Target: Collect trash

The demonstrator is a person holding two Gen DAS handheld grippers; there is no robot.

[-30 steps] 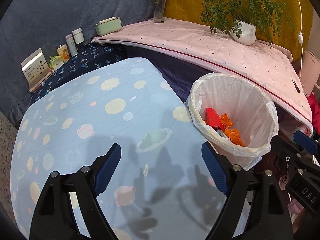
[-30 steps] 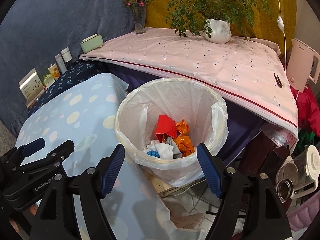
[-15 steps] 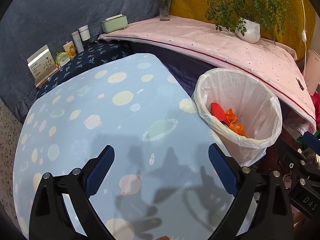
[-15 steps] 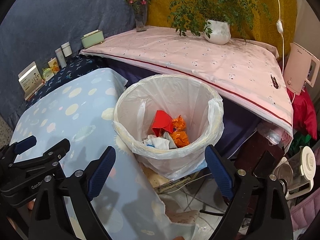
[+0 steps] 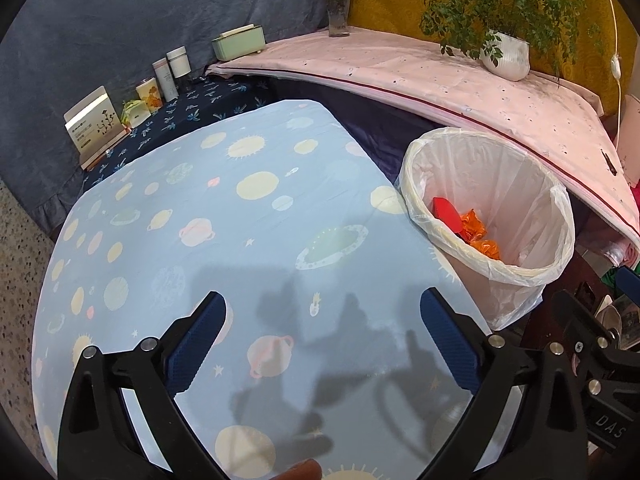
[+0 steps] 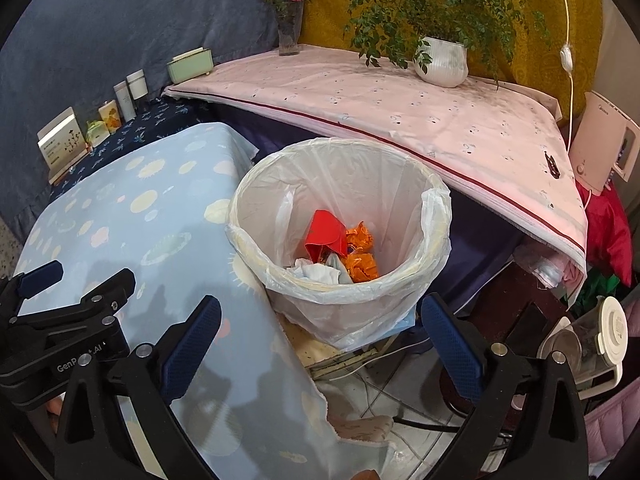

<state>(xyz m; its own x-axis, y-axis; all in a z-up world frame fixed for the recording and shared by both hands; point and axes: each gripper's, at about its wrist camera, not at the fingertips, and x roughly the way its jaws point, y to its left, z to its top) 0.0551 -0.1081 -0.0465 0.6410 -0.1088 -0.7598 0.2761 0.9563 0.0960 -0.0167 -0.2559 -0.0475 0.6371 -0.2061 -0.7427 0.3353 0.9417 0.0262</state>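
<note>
Trash [image 6: 340,252] lies in the bin [image 6: 436,216], beyond both grippers' empty, just-widened jaws

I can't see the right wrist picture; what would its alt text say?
A lined trash bin holding red, orange and white litter stands beside a table with a planet-print cloth. The open right gripper, holding nothing, hangs over the bin's near edge, its jaws having just been opening. A potted plant sits on a pink-covered shelf behind.

Bright, even indoor light falls from above, throwing soft tool shadows on the tabletop [image 5: 248,216]; both views stay sharp, bending heavily toward black fisheye corners.
</note>
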